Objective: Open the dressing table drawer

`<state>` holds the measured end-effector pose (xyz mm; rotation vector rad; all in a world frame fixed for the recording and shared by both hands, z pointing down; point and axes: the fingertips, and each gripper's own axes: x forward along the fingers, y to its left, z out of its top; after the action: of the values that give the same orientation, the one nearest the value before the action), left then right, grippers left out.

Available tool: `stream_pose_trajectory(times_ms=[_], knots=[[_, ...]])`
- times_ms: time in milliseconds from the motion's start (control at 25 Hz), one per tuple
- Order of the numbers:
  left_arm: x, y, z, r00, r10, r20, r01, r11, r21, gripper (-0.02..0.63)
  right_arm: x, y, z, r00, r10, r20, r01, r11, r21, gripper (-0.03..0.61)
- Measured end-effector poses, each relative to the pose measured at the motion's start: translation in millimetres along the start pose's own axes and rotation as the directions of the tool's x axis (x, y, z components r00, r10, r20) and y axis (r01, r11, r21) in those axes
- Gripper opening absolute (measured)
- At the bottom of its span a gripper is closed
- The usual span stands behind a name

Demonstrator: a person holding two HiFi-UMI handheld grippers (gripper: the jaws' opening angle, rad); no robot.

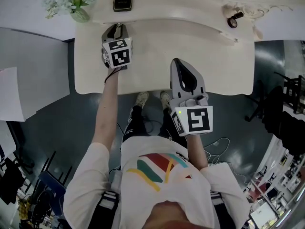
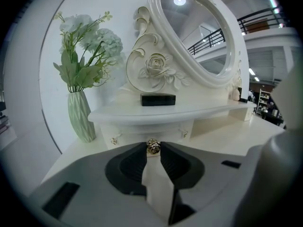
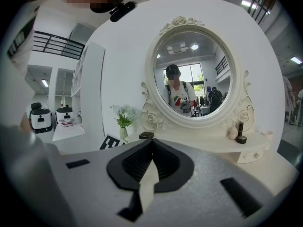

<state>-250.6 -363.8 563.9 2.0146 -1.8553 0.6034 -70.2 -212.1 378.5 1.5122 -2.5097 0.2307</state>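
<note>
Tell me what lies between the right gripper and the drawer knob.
Only bare tabletop, as the head view shows; the left gripper holds the knob.

You see bright, even light from ceiling lamps (image 3: 246, 4), one glinting in the mirror (image 2: 199, 37); the white table (image 1: 162, 56) nearly washes out. Gripper views bow strongly, corners black.

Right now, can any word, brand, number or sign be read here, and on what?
No readable text anywhere.
Left tongs and right tongs: black-and-white square marker patterns, no letters.
Black box: any print too small to read.
Shirt: coloured stripes, no words.
</note>
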Motion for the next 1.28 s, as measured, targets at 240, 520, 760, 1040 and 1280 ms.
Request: stream_pose_trajectory(times_ms=[240, 520, 760, 1040, 1280], knots=[[-8, -1, -4, 1.000, -0.002, -0.008, 0.002, 1.000, 0.007, 0.086, -1, 5, 2, 1.000, 0.013, -0.002, -0.013, 1.000, -0.006, 0.000], [-16, -3, -9, 1.000, -0.007, -0.014, 0.007, 1.000, 0.005, 0.086, -4, 11, 3, 1.000, 0.020, 0.002, -0.020, 1.000, -0.012, 0.000], [-21, -5, -12, 1.000, -0.011, -0.022, 0.011, 1.000, 0.005, 0.086, -8, 13, 4, 1.000, 0.023, 0.003, -0.023, 1.000, -0.011, 0.000], [-28, -7, -16, 1.000, -0.014, -0.023, 0.015, 1.000, 0.021, 0.086, -14, 14, 8, 1.000, 0.019, 0.016, -0.019, 1.000, -0.009, 0.000], [-33, -8, -21, 0.999, -0.020, -0.030, 0.021, 0.999, 0.035, 0.086, -16, 17, 8, 1.000, 0.020, 0.017, -0.020, 1.000, -0.011, 0.000]])
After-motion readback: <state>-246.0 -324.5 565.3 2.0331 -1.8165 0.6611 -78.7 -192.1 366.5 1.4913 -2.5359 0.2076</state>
